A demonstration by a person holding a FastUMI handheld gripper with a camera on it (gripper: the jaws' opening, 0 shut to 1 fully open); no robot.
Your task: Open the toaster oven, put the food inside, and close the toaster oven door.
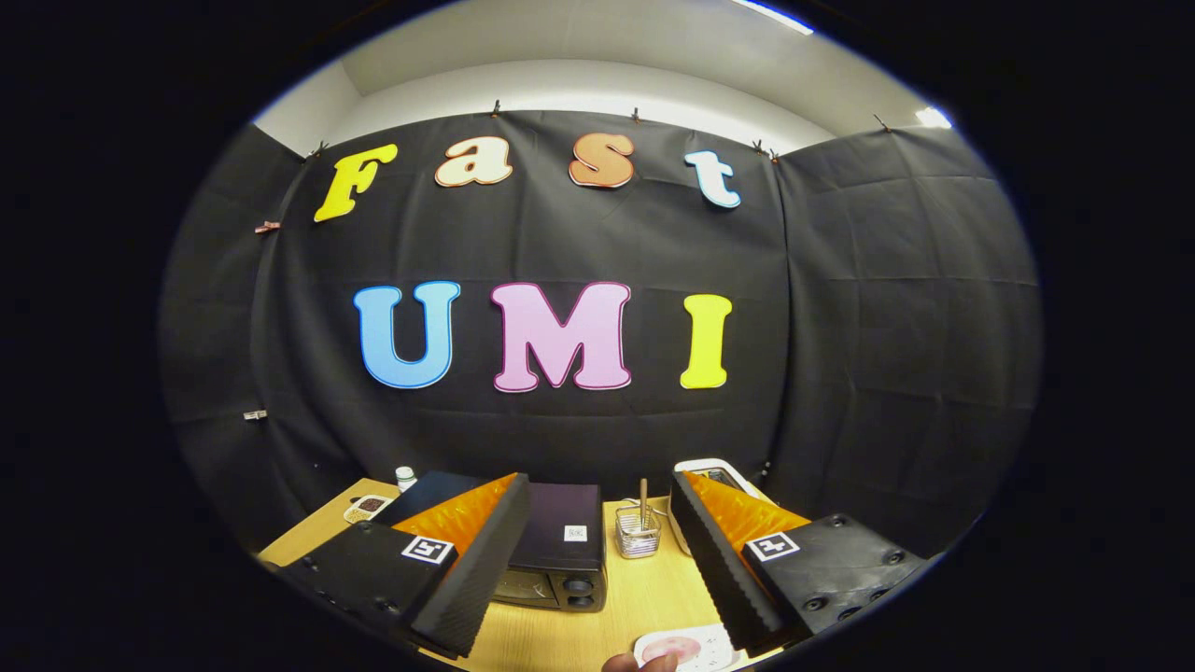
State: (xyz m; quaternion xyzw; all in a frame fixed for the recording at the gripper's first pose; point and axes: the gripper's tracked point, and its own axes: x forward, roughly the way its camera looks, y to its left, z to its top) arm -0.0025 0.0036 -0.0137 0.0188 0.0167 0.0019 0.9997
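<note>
A dark toaster oven stands on the wooden table, partly behind my left finger, with its knobs showing on the front right and its door looking closed. My gripper is held high above the table and open, nothing between its fingers. A white plate with a pink ring-shaped piece of food lies on the table's near side, just inside my right finger. A fingertip of a person shows beside that plate.
A clear cup with a stick in it stands right of the oven. Behind the right finger is a white device. A small white bottle and a small dish sit at the table's far left. The booth's black cloth wall rises behind.
</note>
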